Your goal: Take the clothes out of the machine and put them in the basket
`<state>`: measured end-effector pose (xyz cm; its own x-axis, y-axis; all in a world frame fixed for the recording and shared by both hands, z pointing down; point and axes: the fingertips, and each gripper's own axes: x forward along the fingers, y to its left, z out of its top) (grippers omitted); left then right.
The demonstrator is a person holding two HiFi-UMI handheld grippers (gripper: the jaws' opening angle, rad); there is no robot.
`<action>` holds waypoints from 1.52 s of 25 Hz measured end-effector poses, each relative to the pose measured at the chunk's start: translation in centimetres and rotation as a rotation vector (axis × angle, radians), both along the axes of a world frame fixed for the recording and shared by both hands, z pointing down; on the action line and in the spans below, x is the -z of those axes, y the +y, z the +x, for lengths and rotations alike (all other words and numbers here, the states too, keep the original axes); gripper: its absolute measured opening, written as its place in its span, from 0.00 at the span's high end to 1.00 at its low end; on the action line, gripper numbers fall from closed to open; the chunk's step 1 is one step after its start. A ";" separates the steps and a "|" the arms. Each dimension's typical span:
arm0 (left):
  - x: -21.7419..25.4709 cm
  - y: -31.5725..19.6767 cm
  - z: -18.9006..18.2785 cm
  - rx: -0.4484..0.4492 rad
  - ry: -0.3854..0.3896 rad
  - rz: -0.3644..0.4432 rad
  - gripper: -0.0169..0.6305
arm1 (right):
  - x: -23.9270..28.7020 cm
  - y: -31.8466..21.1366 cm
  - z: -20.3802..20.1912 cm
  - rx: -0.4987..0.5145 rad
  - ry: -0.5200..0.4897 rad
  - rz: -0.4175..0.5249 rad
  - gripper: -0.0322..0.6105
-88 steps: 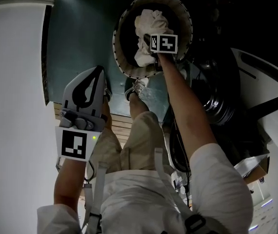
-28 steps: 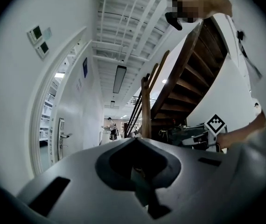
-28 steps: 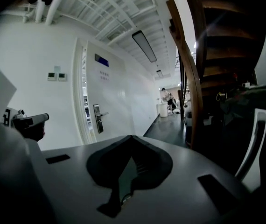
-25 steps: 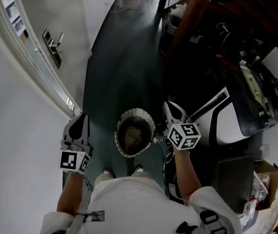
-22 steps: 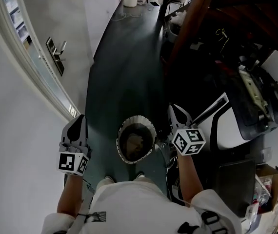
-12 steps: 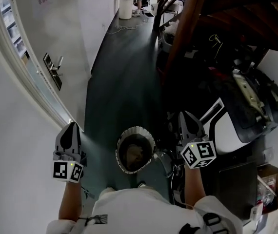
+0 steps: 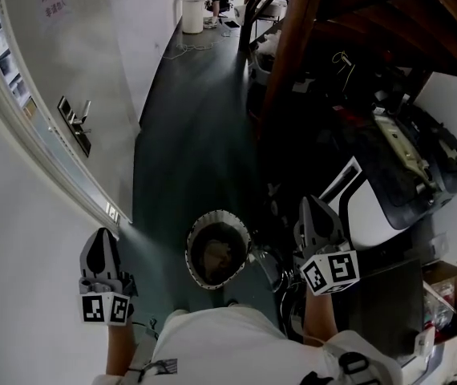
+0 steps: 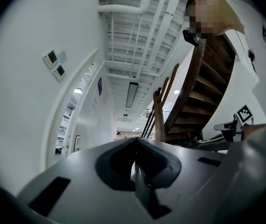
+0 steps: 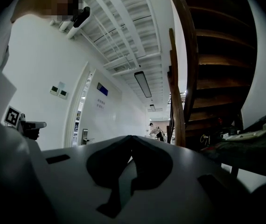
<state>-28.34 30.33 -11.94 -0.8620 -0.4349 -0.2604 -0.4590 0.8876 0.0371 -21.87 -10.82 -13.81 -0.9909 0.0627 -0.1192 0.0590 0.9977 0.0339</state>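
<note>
**Head view.** The basket (image 7: 242, 233) stands upright on the dark green floor (image 7: 188, 135), just ahead of the person's feet, its round mouth facing straight up. Its rim looks slightly oval from here, the longer way running away from the person. In its bottom lies a crumpled pale lump of clothes (image 7: 216, 252), with no clear long axis. The left gripper (image 7: 100, 236) hangs well to the left of the basket, by the white wall. The right gripper (image 7: 312, 204) is just right of the basket. Both point away from the person. Right of the basket, past the right gripper, is the white-and-black machine (image 7: 370, 205). Beyond the basket rises a wooden staircase (image 7: 291, 46).

**Left gripper view.** The left gripper's jaws meet tip to tip with nothing between them. They point level down a white corridor, with the basket out of sight below. The staircase is to the right, and the right gripper's marker cube (image 8: 245, 113) shows at the right edge.

**Right gripper view.** The right gripper's jaws are also pressed together and empty, aimed down the same corridor above the basket. A door (image 9: 87, 125) is to the left, and a person (image 9: 154, 129) is far off.
</note>
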 end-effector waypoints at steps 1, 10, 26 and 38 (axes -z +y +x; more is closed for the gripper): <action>-0.3 0.0 -0.1 0.001 0.006 -0.007 0.95 | -0.2 -0.2 -0.1 -0.005 0.001 0.001 0.93; -0.5 0.6 -0.2 0.000 0.004 -0.030 0.95 | -0.8 1.1 -1.1 -0.002 0.007 -0.019 0.93; 0.2 2.2 -0.7 -0.009 -0.005 -0.036 0.95 | -1.3 3.3 -2.3 0.015 0.029 -0.046 0.93; -0.4 1.8 -1.2 -0.039 0.014 -0.034 0.95 | -1.9 3.9 -2.4 -0.001 0.063 -0.012 0.93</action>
